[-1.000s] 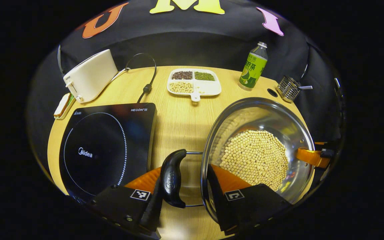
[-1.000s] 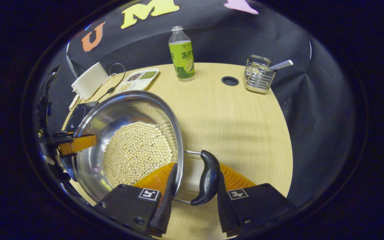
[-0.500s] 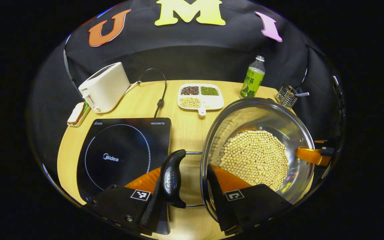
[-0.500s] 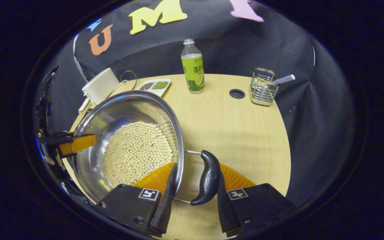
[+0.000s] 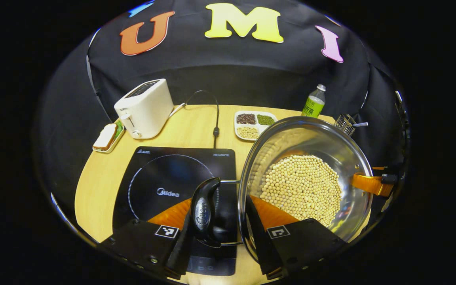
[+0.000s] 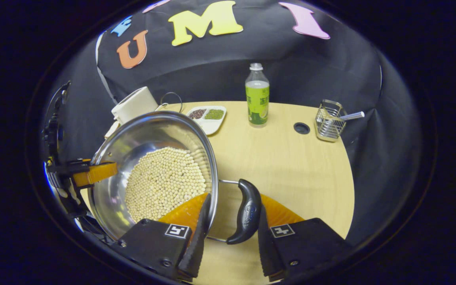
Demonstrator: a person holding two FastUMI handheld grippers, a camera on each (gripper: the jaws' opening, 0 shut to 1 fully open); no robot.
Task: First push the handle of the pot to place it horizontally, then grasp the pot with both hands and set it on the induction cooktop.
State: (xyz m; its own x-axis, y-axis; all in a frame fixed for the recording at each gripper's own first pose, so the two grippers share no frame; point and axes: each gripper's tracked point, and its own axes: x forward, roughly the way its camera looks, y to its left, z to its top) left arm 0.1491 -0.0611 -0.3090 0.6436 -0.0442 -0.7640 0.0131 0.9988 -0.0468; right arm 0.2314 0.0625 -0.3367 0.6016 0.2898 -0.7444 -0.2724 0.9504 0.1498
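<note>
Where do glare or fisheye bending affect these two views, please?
Left gripper view: the table edge bows strongly; the cooktop glass carries a soft sheen. Right gripper view: the pot wall mirrors the beans, and the rim gleams; both views look sharp.

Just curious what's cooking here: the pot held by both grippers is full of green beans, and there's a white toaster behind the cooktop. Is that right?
Not quite. The pot holds pale yellow beans, not green ones, as the left gripper view shows. The rest stands: the left gripper and the right gripper hold it, and a white toaster stands behind the cooktop.
</note>
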